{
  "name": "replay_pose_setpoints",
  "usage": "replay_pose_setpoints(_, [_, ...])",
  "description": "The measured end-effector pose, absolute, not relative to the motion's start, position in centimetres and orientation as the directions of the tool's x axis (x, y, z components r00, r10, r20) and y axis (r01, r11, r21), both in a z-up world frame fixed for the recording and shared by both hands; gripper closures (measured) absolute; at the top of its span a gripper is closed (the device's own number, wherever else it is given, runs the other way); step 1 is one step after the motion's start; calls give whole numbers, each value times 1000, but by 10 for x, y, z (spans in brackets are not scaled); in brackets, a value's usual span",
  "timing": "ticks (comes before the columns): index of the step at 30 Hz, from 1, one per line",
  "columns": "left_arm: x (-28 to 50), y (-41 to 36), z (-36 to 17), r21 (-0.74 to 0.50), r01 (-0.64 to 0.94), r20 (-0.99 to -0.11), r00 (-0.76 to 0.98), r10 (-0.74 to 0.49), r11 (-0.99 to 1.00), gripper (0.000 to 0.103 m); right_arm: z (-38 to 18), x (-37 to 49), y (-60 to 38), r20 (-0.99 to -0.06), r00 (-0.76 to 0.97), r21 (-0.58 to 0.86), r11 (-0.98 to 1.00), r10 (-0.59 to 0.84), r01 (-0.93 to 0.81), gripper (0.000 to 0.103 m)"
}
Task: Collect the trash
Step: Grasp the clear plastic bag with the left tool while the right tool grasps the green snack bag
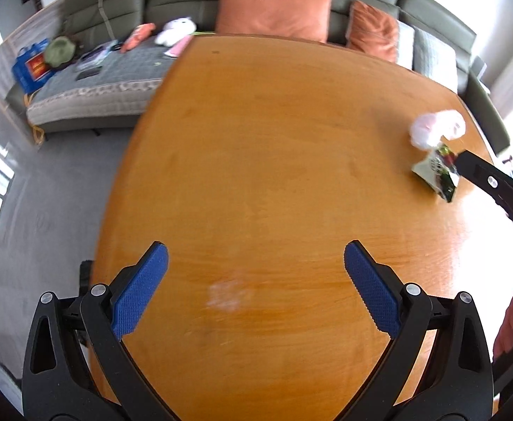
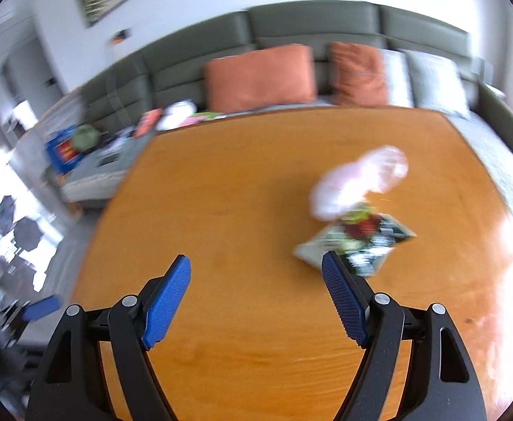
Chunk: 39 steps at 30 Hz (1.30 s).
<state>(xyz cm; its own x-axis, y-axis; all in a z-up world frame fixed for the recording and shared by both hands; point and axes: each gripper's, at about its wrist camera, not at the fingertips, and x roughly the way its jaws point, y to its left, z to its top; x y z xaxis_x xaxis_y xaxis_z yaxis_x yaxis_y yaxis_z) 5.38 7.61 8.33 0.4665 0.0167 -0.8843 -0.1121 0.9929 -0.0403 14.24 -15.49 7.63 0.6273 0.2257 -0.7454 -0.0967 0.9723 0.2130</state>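
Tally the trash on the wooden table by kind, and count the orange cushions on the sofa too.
Crumpled white plastic bag: 1
Printed snack wrapper: 1
Orange cushions: 2, a large one and a smaller one
Total: 4 things, 2 of them trash on the table.

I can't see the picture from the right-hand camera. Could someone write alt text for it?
The right gripper, open and empty, reaches over a wooden table toward a printed wrapper and a blurred pale plastic bag. A green sofa with orange cushions stands behind.
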Motion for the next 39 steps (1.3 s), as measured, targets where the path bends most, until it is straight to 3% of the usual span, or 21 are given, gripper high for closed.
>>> replay_pose_setpoints(9, [81, 28, 76, 19, 6, -896, 443, 14, 1000, 6, 27, 197, -195, -838, 531, 251, 954, 128, 166, 20])
replay_pose_setpoints(17, [119, 12, 65, 40, 46, -909, 417, 17, 998, 6, 8, 221, -185, -867, 498, 108, 983, 19, 151, 19])
replay_pose_setpoints(18, [123, 10, 65, 42, 51, -909, 417, 17, 998, 6, 7, 222, -186, -869, 494, 91, 985, 7, 144, 20])
replay_pose_setpoints(19, [129, 7, 64, 44, 58, -909, 416, 16, 997, 6, 3, 221, -189, -874, 485, 68, 988, -6, 135, 32])
replay_pose_setpoints(20, [134, 4, 64, 44, 63, -910, 415, 14, 997, 6, 1, 223, -192, -877, 481, 84, 989, 14, 124, 38])
replay_pose_setpoints(29, [174, -41, 62, 52, 142, -908, 419, -13, 989, 6, 24, 215, -268, -831, 556, 178, 955, 18, 236, 41])
replay_pose_setpoints(39, [210, -112, 48, 70, 278, -906, 419, -55, 958, 6, 29, 220, -313, -826, 562, 156, 942, -39, 296, 41])
